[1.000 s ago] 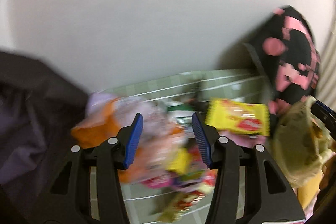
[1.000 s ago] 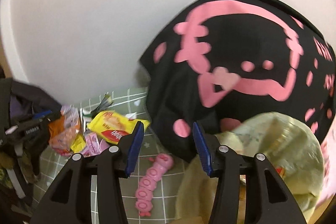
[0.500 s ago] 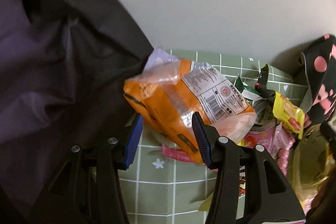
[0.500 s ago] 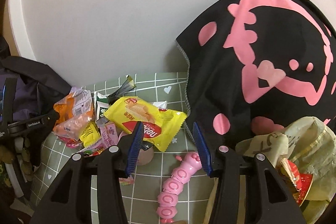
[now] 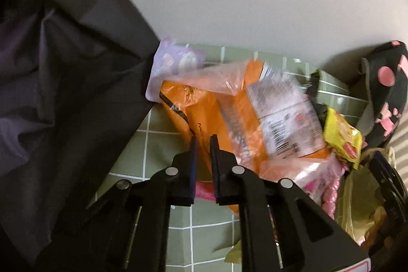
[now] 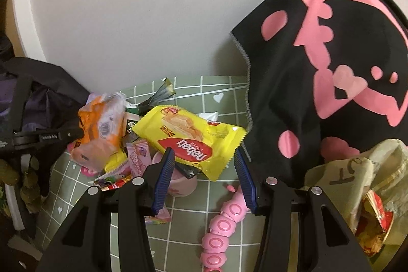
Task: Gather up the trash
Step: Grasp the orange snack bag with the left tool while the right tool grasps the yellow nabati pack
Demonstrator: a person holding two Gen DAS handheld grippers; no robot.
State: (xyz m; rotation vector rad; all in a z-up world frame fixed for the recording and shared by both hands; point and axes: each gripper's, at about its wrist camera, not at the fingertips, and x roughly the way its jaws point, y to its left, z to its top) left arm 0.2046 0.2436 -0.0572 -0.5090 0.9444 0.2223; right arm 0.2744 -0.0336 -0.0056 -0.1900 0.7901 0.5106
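Observation:
My left gripper (image 5: 203, 144) is shut on the near edge of an orange snack bag (image 5: 237, 116); it also shows in the right wrist view (image 6: 98, 129), pinched by the left gripper's fingers (image 6: 68, 135). My right gripper (image 6: 204, 170) is open, its jaws on either side of the near end of a yellow wafer packet (image 6: 188, 134), seen too in the left wrist view (image 5: 343, 138). Several small wrappers (image 6: 136, 159) lie under and around both. A yellowish trash bag (image 6: 357, 175) with wrappers inside sits at the right.
A green grid mat (image 6: 183, 218) covers the surface. A pink segmented caterpillar toy (image 6: 224, 223) and a pink cup (image 6: 182, 182) lie near my right gripper. Black-and-pink fabric (image 6: 331, 55) stands at the right, dark clothing (image 5: 63, 93) at the left, a white wall behind.
My left gripper has closed on the orange bag's edge. My right gripper moved forward, so the yellow wafer packet now sits between its open jaws.

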